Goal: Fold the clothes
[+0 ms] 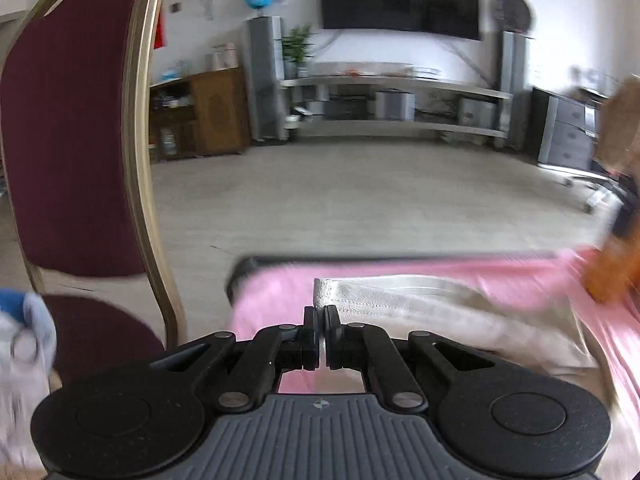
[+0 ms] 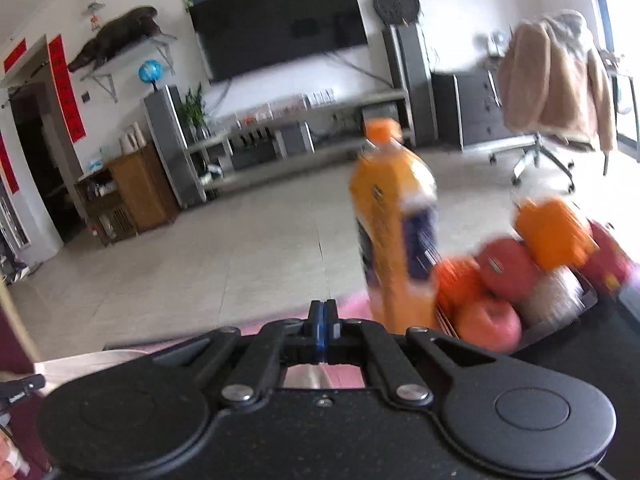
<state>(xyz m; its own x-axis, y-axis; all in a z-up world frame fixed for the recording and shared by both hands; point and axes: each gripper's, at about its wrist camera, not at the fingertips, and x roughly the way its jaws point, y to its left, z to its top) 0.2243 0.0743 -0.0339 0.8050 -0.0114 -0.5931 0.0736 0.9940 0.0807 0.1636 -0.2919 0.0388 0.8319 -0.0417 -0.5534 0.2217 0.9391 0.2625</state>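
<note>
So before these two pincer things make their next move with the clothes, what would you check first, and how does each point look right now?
1. Left gripper shut on the white garment: cannot tell; jaws together at its hem, pinch unclear.
2. Right gripper holding cloth: cannot tell; jaws together, tips blurred.
3. Garment lying flat on the pink cloth: ok.
4. Orange bottle clear of the right gripper: not ok, it stands close ahead.
5. Fruit basket away from the fold path: cannot tell.
6. Sharp view: not ok, both pictures blurred.
</note>
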